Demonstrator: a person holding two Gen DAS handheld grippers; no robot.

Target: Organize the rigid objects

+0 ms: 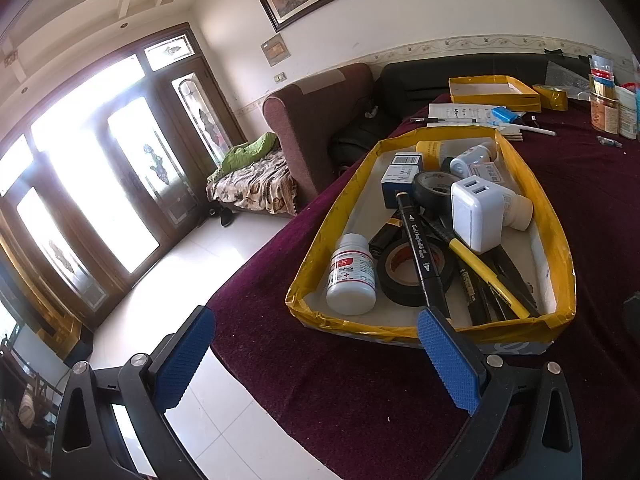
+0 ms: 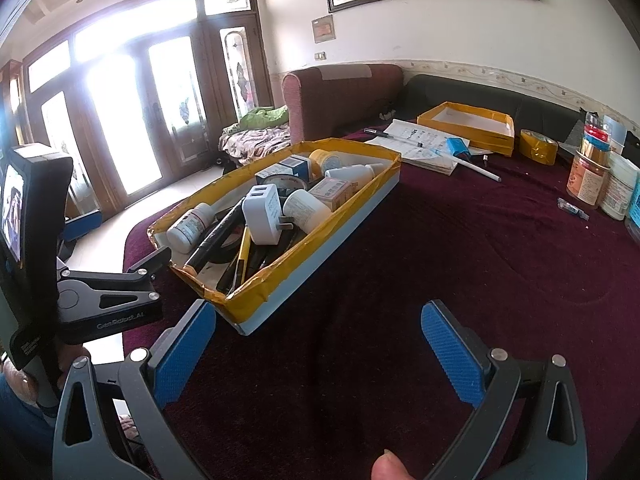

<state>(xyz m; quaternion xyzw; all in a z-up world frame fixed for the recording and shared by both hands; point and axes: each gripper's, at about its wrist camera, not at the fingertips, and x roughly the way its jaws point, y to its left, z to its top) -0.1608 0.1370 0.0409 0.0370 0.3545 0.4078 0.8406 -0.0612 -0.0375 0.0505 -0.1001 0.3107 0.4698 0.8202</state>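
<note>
1. Tools first: the left tool (image 1: 316,356) hangs at the table (image 2: 460,248) edge just short of the near tray (image 1: 560,280), fingers wide apart and empty; the right tool (image 2: 318,354) hovers over bare maroon cloth beside that tray, also spread and holding nothing.
2. Progress, as a judgement: most rigid items already sit gathered in the near tray, so the sorting looks well along, though they lie jumbled.
3. The near tray holds a white bottle (image 1: 352,276), tape roll (image 1: 404,276), black marker (image 1: 418,248), yellow pen (image 1: 484,268), a white charger (image 1: 478,214) resting on the pile, a second tape roll (image 1: 434,186), blue boxes (image 1: 400,178), and more bottles at the far end.
4. Left outside, farther off: a white pen (image 2: 476,168), blue item (image 2: 458,147) and black pen (image 2: 378,133) on papers (image 2: 420,146).
5. The far tray (image 2: 468,136) appears empty; yellow tape (image 2: 538,147) sits just beside it.
6. Jars (image 2: 590,180) stand at the right edge, a small object (image 2: 573,208) near them.
</note>
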